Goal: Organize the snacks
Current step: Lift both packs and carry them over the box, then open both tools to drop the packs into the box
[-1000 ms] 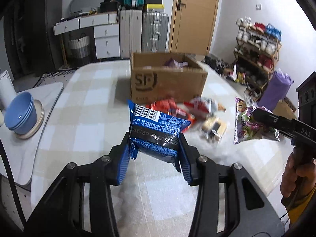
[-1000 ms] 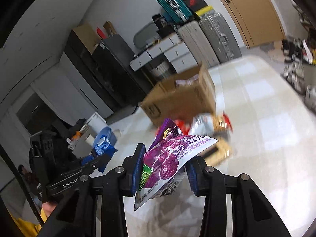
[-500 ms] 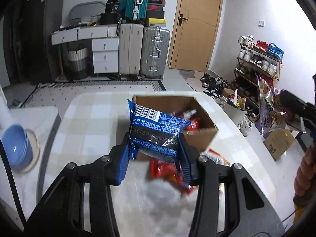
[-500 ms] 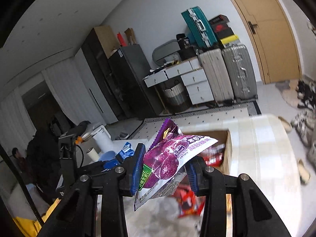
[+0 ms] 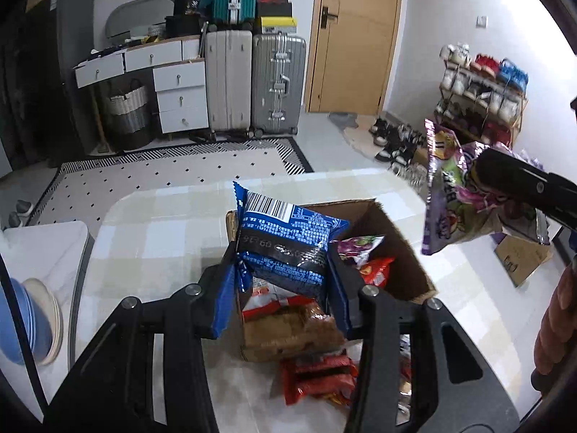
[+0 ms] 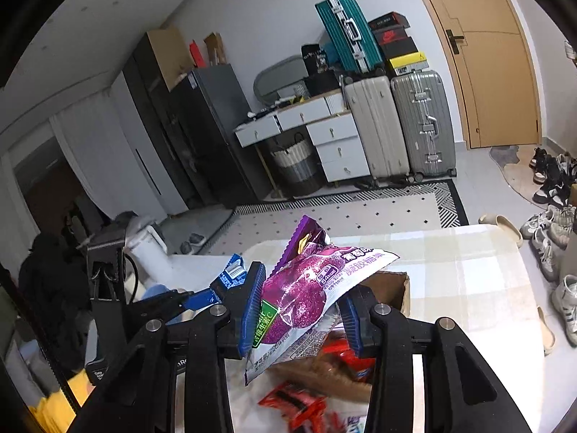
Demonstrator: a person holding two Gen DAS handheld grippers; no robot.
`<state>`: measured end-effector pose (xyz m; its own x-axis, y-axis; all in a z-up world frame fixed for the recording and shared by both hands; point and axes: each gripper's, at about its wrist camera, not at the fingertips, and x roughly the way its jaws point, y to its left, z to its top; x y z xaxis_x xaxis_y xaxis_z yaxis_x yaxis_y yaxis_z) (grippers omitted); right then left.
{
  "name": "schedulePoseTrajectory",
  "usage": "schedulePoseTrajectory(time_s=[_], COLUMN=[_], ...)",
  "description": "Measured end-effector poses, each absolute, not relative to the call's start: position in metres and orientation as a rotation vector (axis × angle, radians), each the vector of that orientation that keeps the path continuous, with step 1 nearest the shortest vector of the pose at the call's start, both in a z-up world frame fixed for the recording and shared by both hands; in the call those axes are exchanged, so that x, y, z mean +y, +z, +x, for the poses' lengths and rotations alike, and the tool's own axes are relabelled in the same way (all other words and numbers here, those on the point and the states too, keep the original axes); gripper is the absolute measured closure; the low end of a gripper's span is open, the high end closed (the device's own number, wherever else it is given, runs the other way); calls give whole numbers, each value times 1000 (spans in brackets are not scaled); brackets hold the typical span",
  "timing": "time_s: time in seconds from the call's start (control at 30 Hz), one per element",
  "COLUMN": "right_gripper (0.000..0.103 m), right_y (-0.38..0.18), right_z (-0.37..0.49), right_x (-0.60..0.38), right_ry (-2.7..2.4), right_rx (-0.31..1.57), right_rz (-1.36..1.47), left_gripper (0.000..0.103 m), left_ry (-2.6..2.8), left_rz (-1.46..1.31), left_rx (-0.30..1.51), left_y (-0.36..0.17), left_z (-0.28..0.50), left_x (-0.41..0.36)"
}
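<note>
Both grippers have swung from the table's loose snacks to above the cardboard box [image 5: 393, 231], left gripper [image 5: 285, 270] clamping the blue packet [image 5: 285, 241], right gripper [image 6: 299, 310] pinching the purple candy bag [image 6: 306, 288]; release only once squarely over the opening.

Blue snack packet [image 5: 285, 245] with a black band, white print and a black-and-white barcode. Purple snack bag [image 6: 306, 288] printed with dark purple fruit, white lettering and a green label. Brown cardboard box [image 5: 400, 249]; inside it, purple, red and white wrappers. In front of the box, red packets [image 5: 317, 379] with black marks. Under the box, tabletop [image 5: 151, 245] in pale cream-and-white checks. Black hand-held gripper [image 5: 285, 288] with blue pads [image 5: 225, 299]. Beyond the box, grey rug [image 5: 162, 176] with black dots, black-and-white border.
</note>
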<state>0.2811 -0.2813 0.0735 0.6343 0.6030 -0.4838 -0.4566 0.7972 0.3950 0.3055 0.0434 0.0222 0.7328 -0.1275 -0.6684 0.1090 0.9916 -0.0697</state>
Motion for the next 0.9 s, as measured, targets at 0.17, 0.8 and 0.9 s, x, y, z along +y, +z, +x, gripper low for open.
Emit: schedulePoseTrajectory(time_s=[0.17,0.8,0.9], right_gripper=[64,64,64], right_y=[52,12,7], right_z=[308,348,350], right_x=[-273,-255,-254], right_ry=[606,582,581], right_rx=[673,750,763], right_rz=[217,193,195], left_gripper=[62,61,61], left_ry=[-127,-149,-162], left_rz=[14,47,53], left_rx=[774,841,856], left_y=[4,-33,-38], left_z=[346,402,406], left_x=[29,10,10])
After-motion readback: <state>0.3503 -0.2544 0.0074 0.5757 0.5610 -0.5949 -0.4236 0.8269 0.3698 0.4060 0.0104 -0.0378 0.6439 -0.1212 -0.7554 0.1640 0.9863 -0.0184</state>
